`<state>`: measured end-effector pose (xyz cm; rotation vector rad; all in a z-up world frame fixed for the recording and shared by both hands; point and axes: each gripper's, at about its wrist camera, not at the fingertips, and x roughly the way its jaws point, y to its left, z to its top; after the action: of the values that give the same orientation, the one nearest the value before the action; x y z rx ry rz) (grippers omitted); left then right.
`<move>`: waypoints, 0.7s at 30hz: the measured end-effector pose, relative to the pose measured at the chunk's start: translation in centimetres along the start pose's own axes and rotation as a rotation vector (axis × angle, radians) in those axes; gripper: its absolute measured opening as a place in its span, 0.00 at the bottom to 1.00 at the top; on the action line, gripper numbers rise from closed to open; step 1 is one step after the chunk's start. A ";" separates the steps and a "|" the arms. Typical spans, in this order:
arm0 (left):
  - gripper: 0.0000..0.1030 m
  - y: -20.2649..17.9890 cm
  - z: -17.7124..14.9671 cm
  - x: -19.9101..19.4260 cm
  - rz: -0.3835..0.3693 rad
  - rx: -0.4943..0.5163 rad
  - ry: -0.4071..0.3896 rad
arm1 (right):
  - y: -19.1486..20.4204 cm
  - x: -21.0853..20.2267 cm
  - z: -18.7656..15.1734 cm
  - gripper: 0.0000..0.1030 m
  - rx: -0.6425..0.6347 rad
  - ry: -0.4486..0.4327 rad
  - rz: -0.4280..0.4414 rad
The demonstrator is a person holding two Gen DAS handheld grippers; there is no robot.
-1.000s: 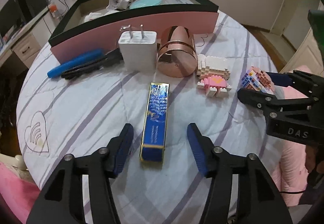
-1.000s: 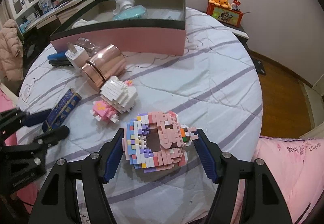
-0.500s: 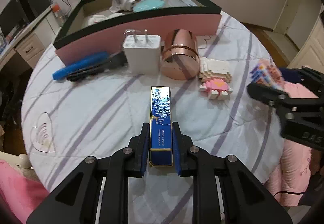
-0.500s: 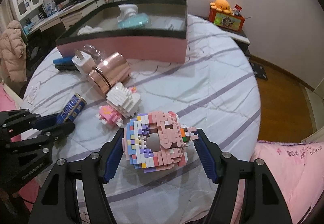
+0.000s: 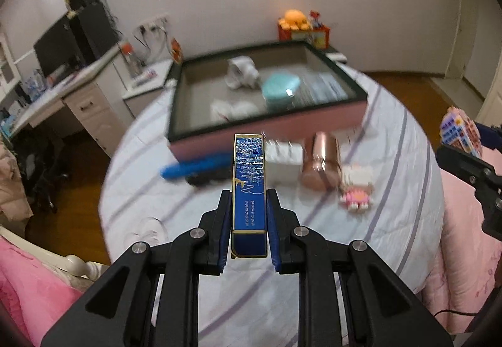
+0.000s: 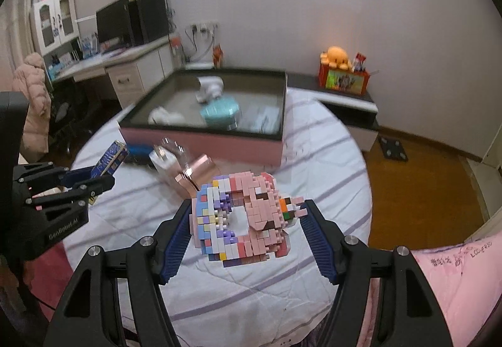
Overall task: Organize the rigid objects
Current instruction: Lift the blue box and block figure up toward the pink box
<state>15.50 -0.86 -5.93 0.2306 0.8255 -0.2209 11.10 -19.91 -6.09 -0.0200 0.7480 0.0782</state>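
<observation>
- Blue box (image 5: 249, 190) is clamped in the left gripper (image 5: 249, 221), jaws closed tight on its sides, held up off the table (image 5: 392, 221) and pointing at the pink tray (image 5: 282, 130).
- Right gripper (image 6: 248, 237) has the brick donut (image 6: 244, 215) between its jaws, both pads touching it, lifted clear of the table.
- Down on the table in front of the tray: blue pen (image 5: 194, 166), white charger (image 5: 284, 163), copper cup (image 5: 321, 163), pink brick toy (image 5: 357, 187).
- Tray already holds a teal case (image 5: 280, 88) and some white bits, too blurry to tell.
</observation>
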 end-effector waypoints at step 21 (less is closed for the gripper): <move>0.20 2.8 0.0 -9.3 0.081 -0.156 -0.287 | 1.6 -7.5 1.2 0.67 -0.027 -0.254 0.003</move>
<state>10.12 2.79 1.35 0.0821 0.5441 -0.1092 6.36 -18.74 -0.09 -0.0344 0.4936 0.0918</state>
